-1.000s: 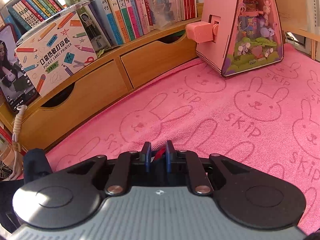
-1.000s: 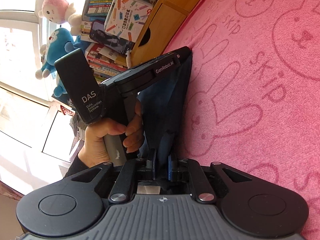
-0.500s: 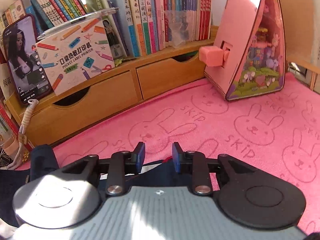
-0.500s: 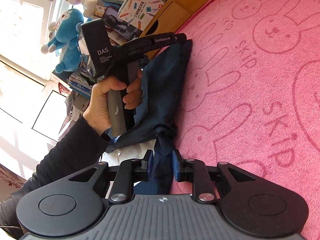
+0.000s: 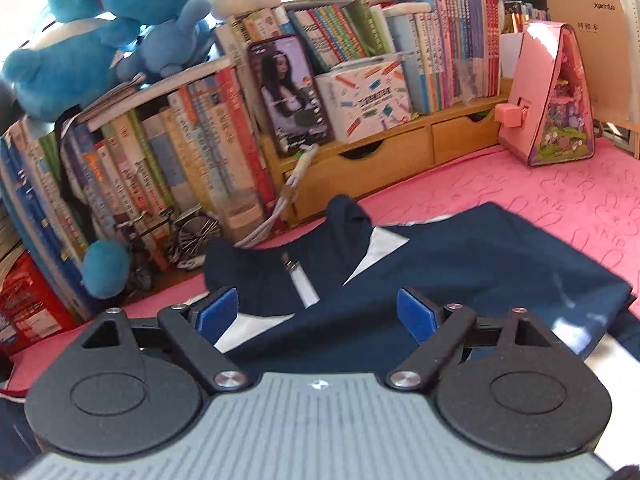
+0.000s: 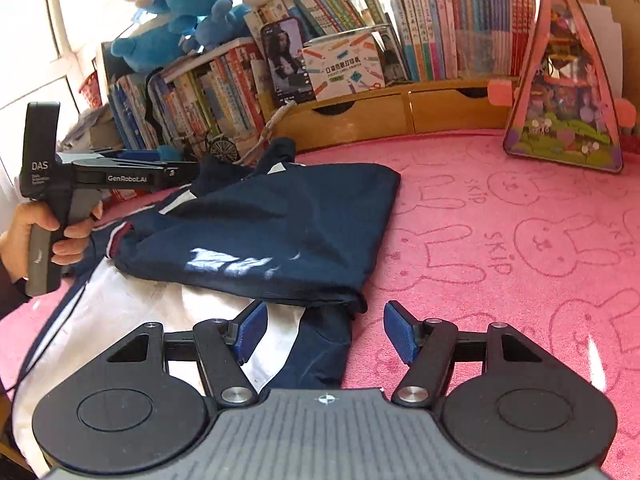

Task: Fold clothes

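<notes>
Both tongs spreading, nothing clamped: left gripper (image 5: 317, 312) with blue pads (image 5: 218, 314) wide apart above the navy jacket (image 5: 460, 276), right gripper (image 6: 323, 332) likewise opening over the jacket's near edge, cloth lying slack below the gap and not pinched. A second ago both shut tight on dark fabric, held up off the pink rabbit-print towel (image 6: 520, 240); now released and pulled back, garment dropped flat. Reads as one fold just laid down: navy body doubled over itself, right-hand edge crisp, white lining (image 6: 120, 320) spilling out at the lower left. Collar and zip (image 5: 296, 276) bunched at the far-left end, toward the wooden drawer shelf (image 5: 384, 160) and leaning phone (image 5: 290, 92). Probably a further fold needed, plus tucking of the white panel. Left hand (image 6: 44, 236) on its tool handle seen in the right view. Hard to make out: sleeve positions, buried under the doubled layer; how far the white part runs, cut off by the tool bodies and the frame's lower-left edge; whether the fold's underside lies smooth. Glare patches on the navy cloth masking creases. Pink toy house (image 6: 560, 92) well clear at the far right.
</notes>
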